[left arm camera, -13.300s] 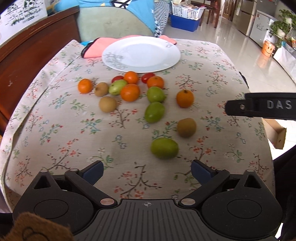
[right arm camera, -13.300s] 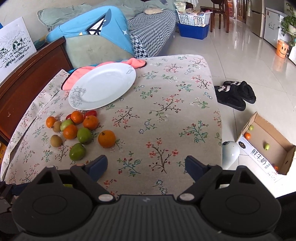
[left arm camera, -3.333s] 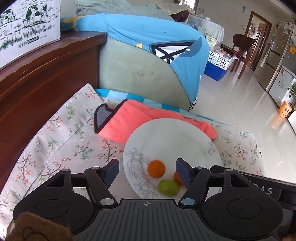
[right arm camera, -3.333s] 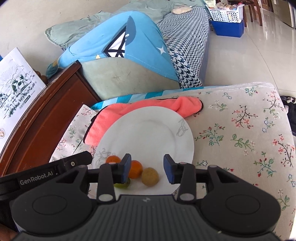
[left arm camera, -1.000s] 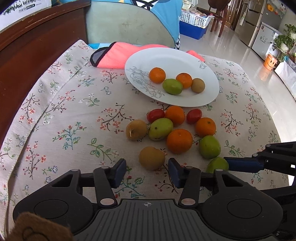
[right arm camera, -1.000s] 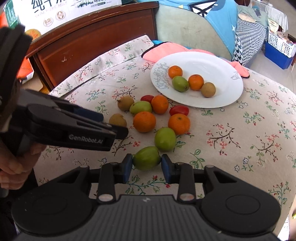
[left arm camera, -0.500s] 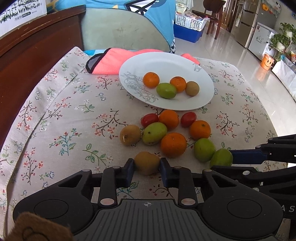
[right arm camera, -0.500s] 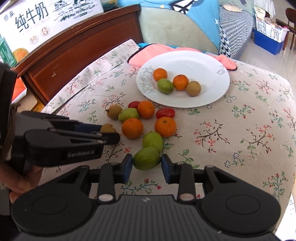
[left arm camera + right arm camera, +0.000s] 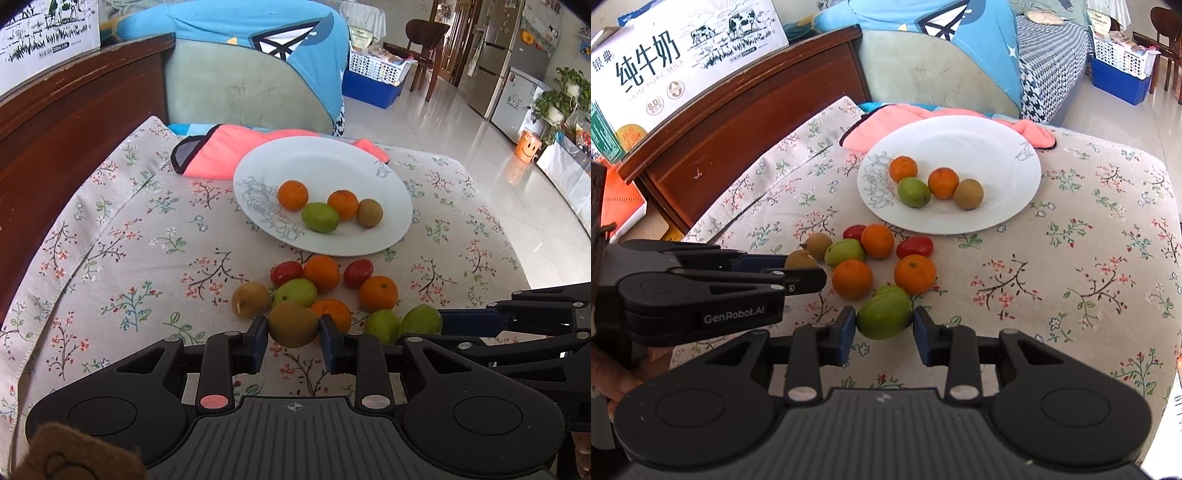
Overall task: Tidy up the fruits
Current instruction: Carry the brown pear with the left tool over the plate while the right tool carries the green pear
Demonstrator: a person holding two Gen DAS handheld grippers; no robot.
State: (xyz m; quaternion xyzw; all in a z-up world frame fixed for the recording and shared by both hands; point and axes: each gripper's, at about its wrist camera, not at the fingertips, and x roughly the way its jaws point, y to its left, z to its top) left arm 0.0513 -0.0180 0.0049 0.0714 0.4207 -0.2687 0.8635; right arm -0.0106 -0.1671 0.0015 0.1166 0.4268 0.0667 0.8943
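**On the plate: four fruits, two more in the grip**

On the white plate (image 9: 391, 192) at the far side of the floral-clothed bench (image 9: 122, 258) lie four fruits: two oranges, a green fruit and a brown one. By my judgement the sorting is under halfway, since a cluster of oranges, red tomatoes and green and brown fruits remains on the cloth just in front of the plate.

The left hand-held gripper (image 9: 293, 334) is clenched on a brown kiwi-like fruit (image 9: 293, 324), and the right hand-held gripper (image 9: 884, 326) is clenched on a green fruit (image 9: 884, 315), both at the near edge of the cluster.

Compared with half a second ago, both held fruits appear raised off the cloth, and the views have tilted towards the plate. A second ago the left pair of fingers stood apart around the brown fruit; now they press it. The plate's contents are unchanged over that time.
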